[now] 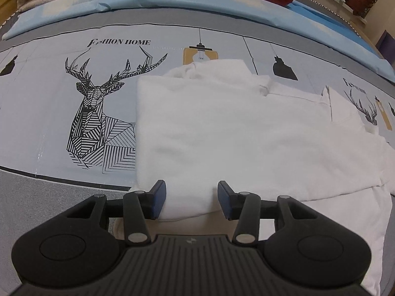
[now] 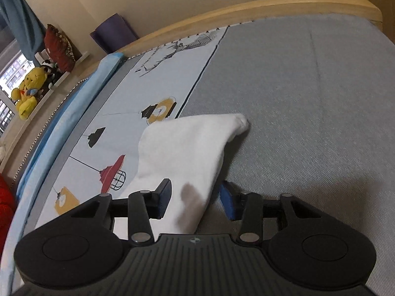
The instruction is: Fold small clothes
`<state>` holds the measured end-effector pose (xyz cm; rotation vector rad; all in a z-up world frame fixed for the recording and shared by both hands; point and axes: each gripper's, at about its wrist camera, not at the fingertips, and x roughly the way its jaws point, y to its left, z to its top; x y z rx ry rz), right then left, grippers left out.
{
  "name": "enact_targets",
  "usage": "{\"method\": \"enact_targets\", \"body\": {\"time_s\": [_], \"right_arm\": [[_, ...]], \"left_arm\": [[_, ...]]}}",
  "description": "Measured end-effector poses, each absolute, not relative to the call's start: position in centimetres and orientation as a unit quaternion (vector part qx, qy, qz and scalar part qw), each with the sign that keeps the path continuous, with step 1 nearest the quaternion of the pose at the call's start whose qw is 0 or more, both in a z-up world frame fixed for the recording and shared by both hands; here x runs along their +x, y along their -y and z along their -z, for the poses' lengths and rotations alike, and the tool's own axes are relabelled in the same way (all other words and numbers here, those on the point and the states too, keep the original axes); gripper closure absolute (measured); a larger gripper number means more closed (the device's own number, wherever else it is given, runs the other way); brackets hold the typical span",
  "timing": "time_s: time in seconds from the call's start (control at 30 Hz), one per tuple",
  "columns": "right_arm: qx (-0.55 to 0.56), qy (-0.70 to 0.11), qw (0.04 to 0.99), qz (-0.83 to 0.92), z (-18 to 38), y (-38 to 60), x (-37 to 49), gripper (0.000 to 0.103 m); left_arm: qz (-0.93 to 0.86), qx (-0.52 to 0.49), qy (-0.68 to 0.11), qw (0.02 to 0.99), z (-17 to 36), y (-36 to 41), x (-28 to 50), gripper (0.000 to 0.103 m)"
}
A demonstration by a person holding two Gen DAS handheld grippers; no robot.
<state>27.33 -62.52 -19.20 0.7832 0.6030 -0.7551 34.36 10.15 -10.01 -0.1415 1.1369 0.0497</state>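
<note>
A white garment (image 1: 222, 135) is found partly folded on the printed bed cover (image 1: 49, 113); it is judged light, soft and limp, best taken at a hem or corner. Cloth is seen between the spread jaws of the left hand-held gripper (image 1: 191, 201) and right hand-held gripper (image 2: 196, 201), neither visibly pinching. "FASHION HOME" (image 1: 119, 42) is read on the cover.

A bed (image 1: 32, 212) is carrying a printed sheet (image 1: 49, 113); a white garment (image 1: 222, 133) is lying beside its deer print (image 1: 98, 113).
</note>
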Motion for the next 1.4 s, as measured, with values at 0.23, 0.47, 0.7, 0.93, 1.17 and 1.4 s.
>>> {"method": "enact_targets", "body": {"time_s": [0.23, 0.47, 0.7, 0.93, 1.17, 1.4], "right_arm": [[0.32, -0.251, 0.835, 0.371, 17.1, 61.2, 28.7, 0.099], [0.126, -0.161, 0.957, 0.206, 4.9, 42.7, 31.8, 0.099], [0.102, -0.204, 0.965, -0.127, 3.1, 20.1, 27.3, 0.096], [0.154, -0.437, 0.874, -0.143, 7.8, 14.3, 25.6, 0.078], [0.225, -0.461, 0.858, -0.039, 10.2, 18.3, 27.7, 0.066], [0.235, -0.479, 0.845, -0.038, 10.3, 20.5, 28.9, 0.066]], "left_arm": [[-0.026, -0.08, -0.533, 0.842, 9.5, -11.2, 34.3, 0.052], [-0.042, -0.122, -0.516, 0.847, 7.8, -14.3, 34.0, 0.052], [-0.055, -0.163, -0.497, 0.85, 6.3, -16.7, 33.8, 0.052], [-0.033, -0.21, -0.504, 0.837, 7.0, -17.0, 33.5, 0.055], [0.009, -0.258, -0.523, 0.812, 9.4, -15.3, 34.1, 0.063], [0.024, -0.252, -0.551, 0.795, 12.0, -12.8, 35.1, 0.075]]}}
